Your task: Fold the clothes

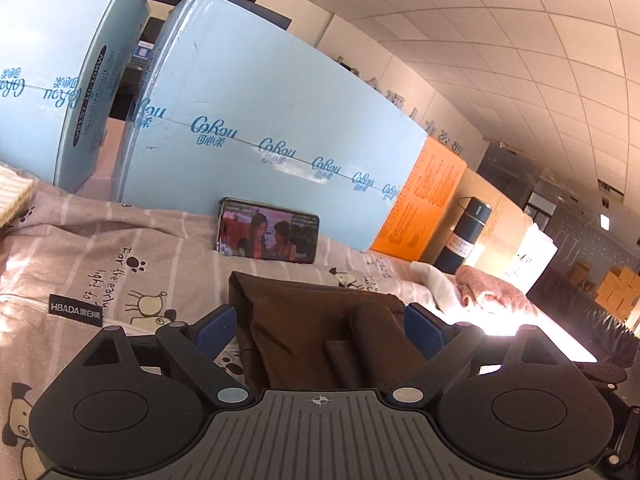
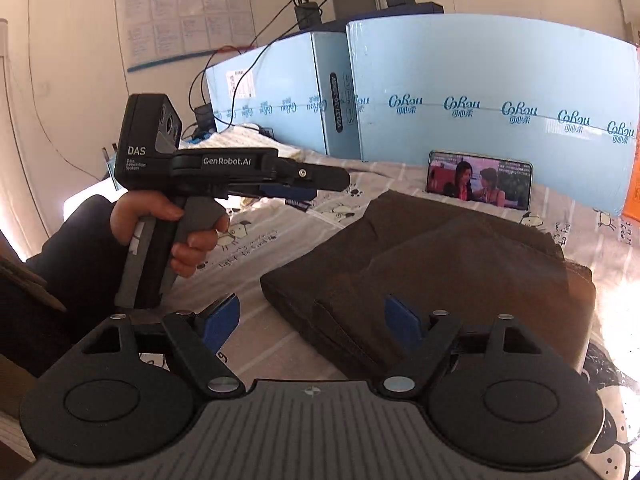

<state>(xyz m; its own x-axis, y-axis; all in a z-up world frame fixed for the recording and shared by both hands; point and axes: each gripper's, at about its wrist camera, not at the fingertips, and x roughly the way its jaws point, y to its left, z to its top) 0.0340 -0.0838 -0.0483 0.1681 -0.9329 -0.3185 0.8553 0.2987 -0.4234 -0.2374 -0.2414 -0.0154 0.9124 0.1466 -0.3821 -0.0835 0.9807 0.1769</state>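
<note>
Jaws wide on both the left gripper (image 1: 320, 330) and right gripper (image 2: 312, 320), nothing held; folded brown garment (image 2: 448, 256) lies on the printed bedsheet (image 2: 272, 240), phone (image 2: 480, 180) at 12 o'clock.

folded brown garment (image 2: 440, 256), right gripper (image 2: 312, 320) jaws apart

The blue boxes (image 2: 492, 80) wall off the far edge of the bed (image 1: 80, 248), with a phone (image 2: 479, 179) leaning against them and a flask (image 1: 464, 236) beside the orange box (image 1: 428, 204). Open sheet lies left of the brown garment (image 2: 440, 256), though the left tool (image 2: 308, 184) hangs above it. A pink cloth (image 1: 492, 288) lies off the garment's right.
</note>
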